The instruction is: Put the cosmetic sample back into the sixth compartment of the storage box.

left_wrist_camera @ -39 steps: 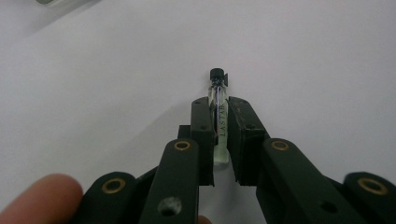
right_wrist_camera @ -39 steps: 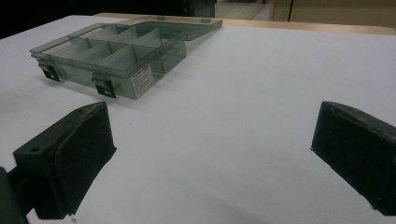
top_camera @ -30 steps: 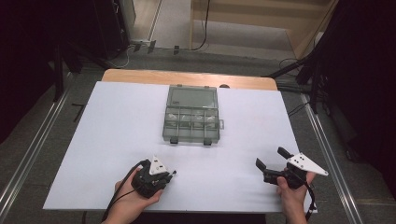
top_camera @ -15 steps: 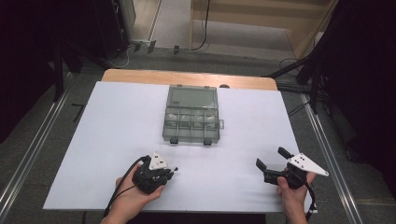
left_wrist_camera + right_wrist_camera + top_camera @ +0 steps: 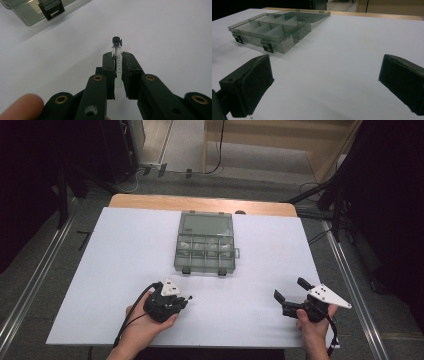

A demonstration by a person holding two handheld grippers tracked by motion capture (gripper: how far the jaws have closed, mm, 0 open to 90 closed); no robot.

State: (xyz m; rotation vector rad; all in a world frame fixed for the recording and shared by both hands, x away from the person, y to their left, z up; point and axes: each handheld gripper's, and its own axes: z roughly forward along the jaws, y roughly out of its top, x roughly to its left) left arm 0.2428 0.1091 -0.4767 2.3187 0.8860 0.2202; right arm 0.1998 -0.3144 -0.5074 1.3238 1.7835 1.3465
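On the white table sheet (image 5: pixel 125 270), the left gripper (image 5: pixel 117 72) pinches a thin, black-capped clear glass vial (image 5: pixel 117 58) at mid-body: light, slippery, likely fragile. The right gripper (image 5: pixel 293 292) stands spread, empty.

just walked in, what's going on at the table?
A person works two hand-held grippers over a white table. The left gripper is shut on a small glass vial with a black cap, near the table's front edge. The right gripper is open, with nothing between its jaws. An open clear compartment box sits mid-table, apart from both.
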